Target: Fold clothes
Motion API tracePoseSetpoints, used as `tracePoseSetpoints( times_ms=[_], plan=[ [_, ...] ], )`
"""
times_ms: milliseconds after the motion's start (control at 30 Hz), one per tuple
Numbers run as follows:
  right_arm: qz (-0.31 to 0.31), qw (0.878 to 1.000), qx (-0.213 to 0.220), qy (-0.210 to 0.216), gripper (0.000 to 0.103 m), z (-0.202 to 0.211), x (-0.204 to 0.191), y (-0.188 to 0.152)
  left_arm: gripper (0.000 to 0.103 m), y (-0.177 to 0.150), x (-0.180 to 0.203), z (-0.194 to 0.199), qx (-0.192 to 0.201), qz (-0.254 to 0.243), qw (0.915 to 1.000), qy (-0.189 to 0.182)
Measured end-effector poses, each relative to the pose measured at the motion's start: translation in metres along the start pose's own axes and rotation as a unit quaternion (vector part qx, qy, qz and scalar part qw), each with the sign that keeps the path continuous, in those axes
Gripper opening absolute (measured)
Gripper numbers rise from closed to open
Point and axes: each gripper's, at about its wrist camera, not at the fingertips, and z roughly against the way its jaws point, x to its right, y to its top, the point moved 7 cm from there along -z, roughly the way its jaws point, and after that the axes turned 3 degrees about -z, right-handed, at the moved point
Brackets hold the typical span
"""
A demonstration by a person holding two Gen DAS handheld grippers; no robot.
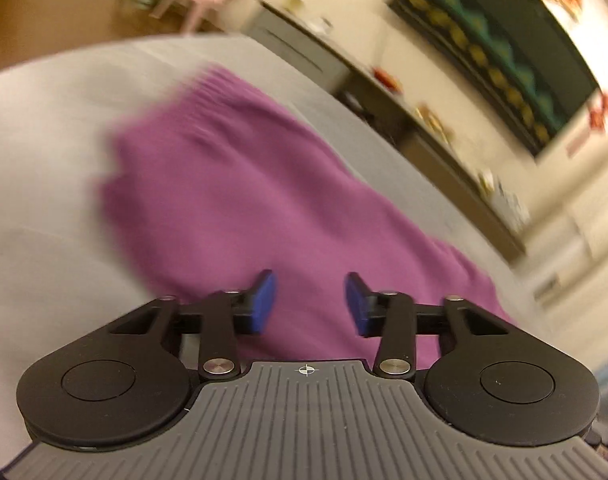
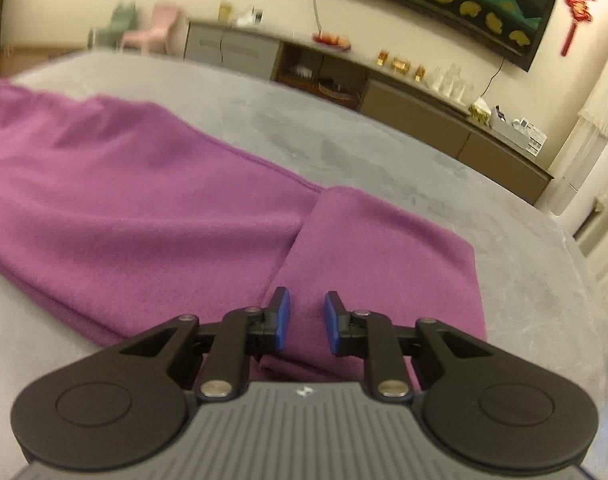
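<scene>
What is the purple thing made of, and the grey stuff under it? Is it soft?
The purple garment looks like soft knit cloth, matte and slightly fuzzy, with a stitched seam and gentle folds. The grey cover beneath seems plush, maybe velvety fabric: it shows brushed, patchy marks. Both look soft, though looks alone cannot confirm it.
</scene>
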Motion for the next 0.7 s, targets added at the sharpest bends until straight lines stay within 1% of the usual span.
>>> tracePoseSetpoints(
  times_ms=[33, 67, 133, 167, 200, 233, 267, 300, 333, 367, 400, 467, 500, 533, 600, 633, 667, 700],
  plan=[
    [0.009, 1.000, -0.011, -0.018, 0.021, 0.000, -0.004, 0.005, 0.032, 0.004, -0.012, 0.007, 0.010, 0.015, 0.9998, 0.002],
    [0.018, 0.999, -0.021, -0.035, 0.021, -0.001, -0.008, 0.011, 0.033, 0.009, -0.020, 0.014, 0.027, 0.023, 0.9993, 0.011],
    [0.049, 0.995, 0.031, -0.086, 0.023, 0.021, -0.030, 0.035, 0.034, 0.020, -0.034, 0.028, 0.061, 0.038, 0.9969, 0.032],
    [0.065, 0.993, 0.060, -0.083, 0.025, 0.036, -0.049, 0.049, 0.037, 0.022, -0.034, 0.032, 0.073, 0.044, 0.9960, 0.026],
    [0.081, 0.992, 0.078, -0.054, 0.030, 0.047, -0.078, 0.060, 0.039, 0.025, -0.036, 0.036, 0.085, 0.053, 0.9948, 0.015],
    [0.097, 0.990, 0.096, -0.024, 0.033, 0.058, -0.107, 0.071, 0.040, 0.026, -0.040, 0.039, 0.094, 0.062, 0.9936, 0.013],
    [0.113, 0.987, 0.114, 0.006, 0.038, 0.070, -0.136, 0.081, 0.045, 0.026, -0.046, 0.043, 0.102, 0.070, 0.9921, 0.022],
    [0.142, 0.981, 0.124, 0.049, 0.041, 0.083, -0.175, 0.087, 0.048, 0.027, -0.054, 0.047, 0.113, 0.080, 0.9894, 0.043],
    [0.179, 0.971, 0.138, 0.083, 0.042, 0.092, -0.214, 0.089, 0.052, 0.028, -0.063, 0.052, 0.121, 0.091, 0.9868, 0.057],
    [0.216, 0.958, 0.151, 0.117, 0.046, 0.101, -0.253, 0.091, 0.055, 0.030, -0.073, 0.058, 0.127, 0.106, 0.9841, 0.064],
    [0.249, 0.945, 0.162, 0.141, 0.049, 0.108, -0.284, 0.090, 0.057, 0.030, -0.082, 0.060, 0.129, 0.123, 0.9822, 0.061],
    [0.309, 0.916, 0.179, 0.183, 0.050, 0.117, -0.343, 0.086, 0.057, 0.030, -0.089, 0.058, 0.124, 0.142, 0.9812, 0.042],
    [0.337, 0.902, 0.181, 0.199, 0.050, 0.118, -0.371, 0.084, 0.058, 0.030, -0.090, 0.058, 0.124, 0.147, 0.9808, 0.032],
    [0.360, 0.891, 0.180, 0.209, 0.050, 0.117, -0.393, 0.081, 0.060, 0.030, -0.092, 0.059, 0.124, 0.152, 0.9803, 0.022],
    [0.388, 0.878, 0.169, 0.223, 0.050, 0.106, -0.420, 0.084, 0.061, 0.030, -0.093, 0.058, 0.121, 0.158, 0.9801, 0.002],
    [0.402, 0.871, 0.163, 0.229, 0.048, 0.100, -0.434, 0.085, 0.061, 0.030, -0.093, 0.056, 0.118, 0.159, 0.9802, -0.007],
    [0.403, 0.871, 0.165, 0.227, 0.039, 0.095, -0.440, 0.088, 0.062, 0.031, -0.091, 0.054, 0.115, 0.159, 0.9804, -0.017],
    [0.403, 0.874, 0.157, 0.223, 0.018, 0.090, -0.442, 0.092, 0.062, 0.033, -0.087, 0.050, 0.111, 0.157, 0.9810, -0.027]
  ],
)
